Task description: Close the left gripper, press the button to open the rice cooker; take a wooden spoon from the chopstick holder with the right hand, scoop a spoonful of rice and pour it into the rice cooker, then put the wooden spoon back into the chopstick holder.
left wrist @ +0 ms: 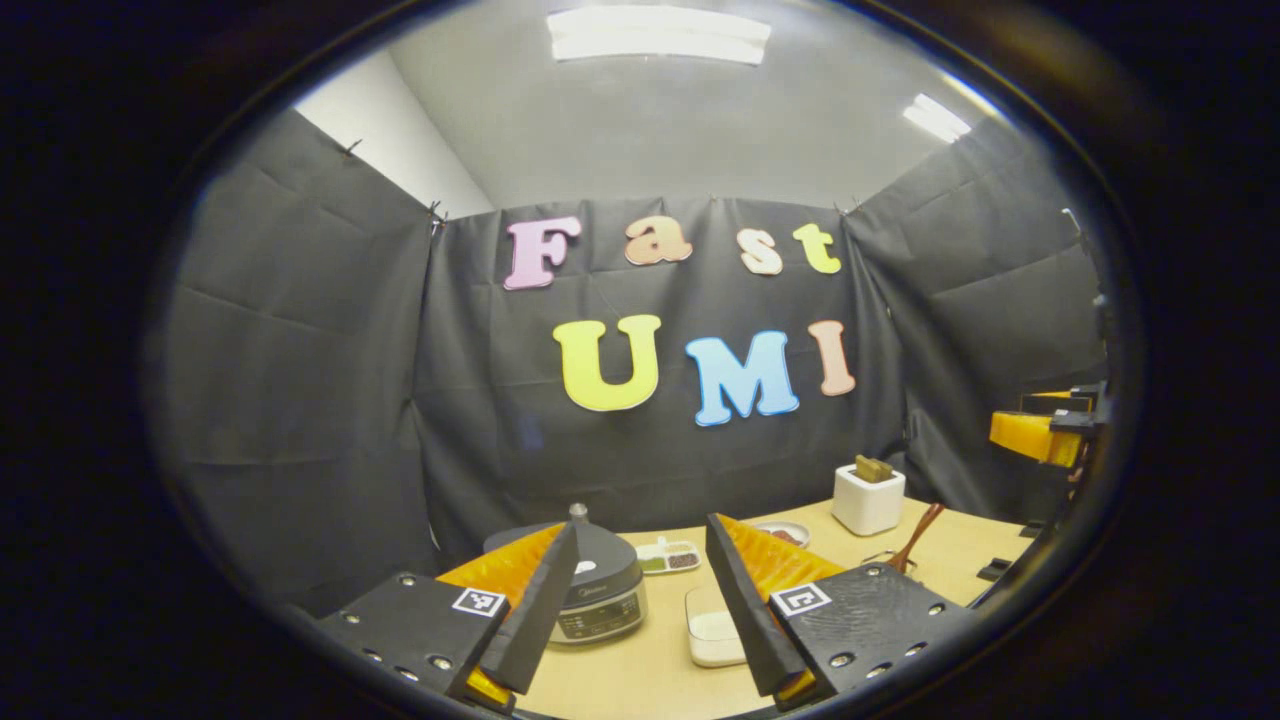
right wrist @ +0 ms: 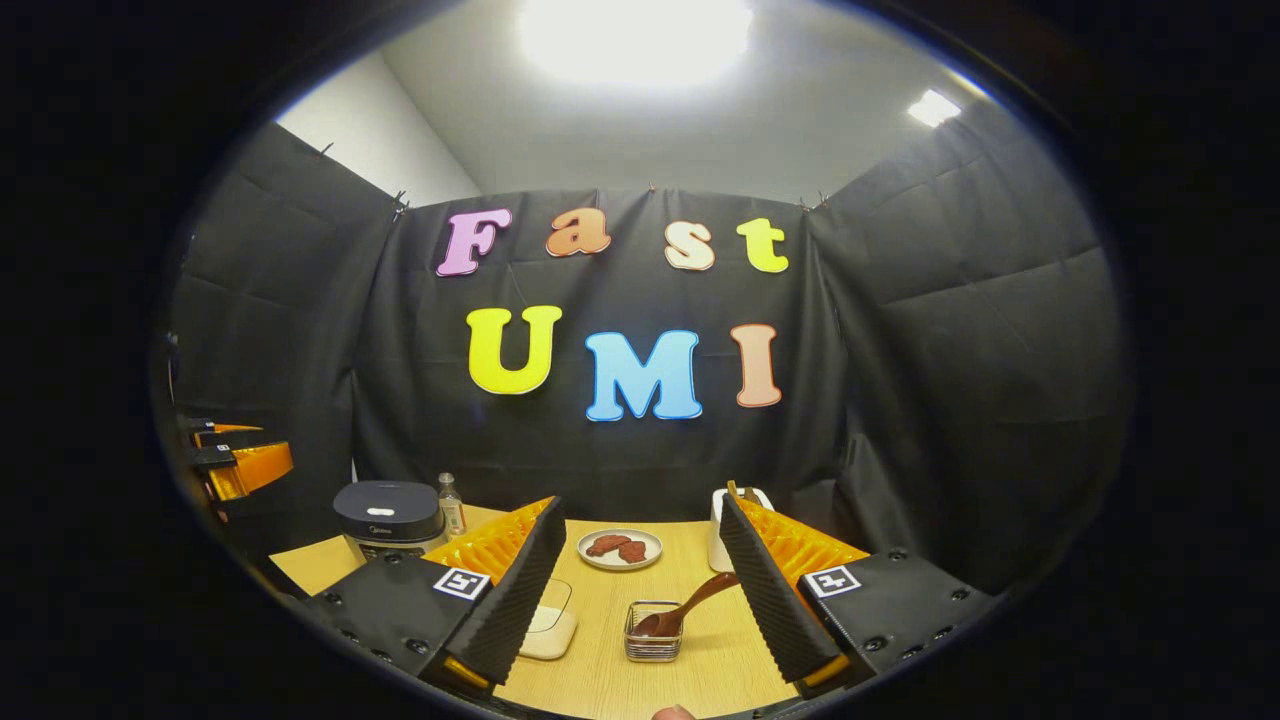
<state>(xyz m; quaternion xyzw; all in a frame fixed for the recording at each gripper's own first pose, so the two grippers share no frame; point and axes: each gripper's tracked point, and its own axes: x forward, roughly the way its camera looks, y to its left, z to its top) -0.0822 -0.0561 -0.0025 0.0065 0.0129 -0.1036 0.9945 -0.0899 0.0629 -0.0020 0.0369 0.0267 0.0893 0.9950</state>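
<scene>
The dark rice cooker stands on the wooden table with its lid down, just behind my left gripper's left finger. That gripper is open with nothing between its fingers. A clear box of white rice lies to the cooker's right. In the right gripper view, a wooden spoon leans in a small wire holder, bowl end down, handle pointing up to the right. My right gripper hangs open above and short of it. The rice cooker stands at the left, and the rice box is partly hidden behind my left finger.
A plate of brown food sits mid-table and a small bottle stands beside the cooker. A white block holder stands at the back right. A little divided dish lies behind the rice box. The black cloth wall runs close behind the table.
</scene>
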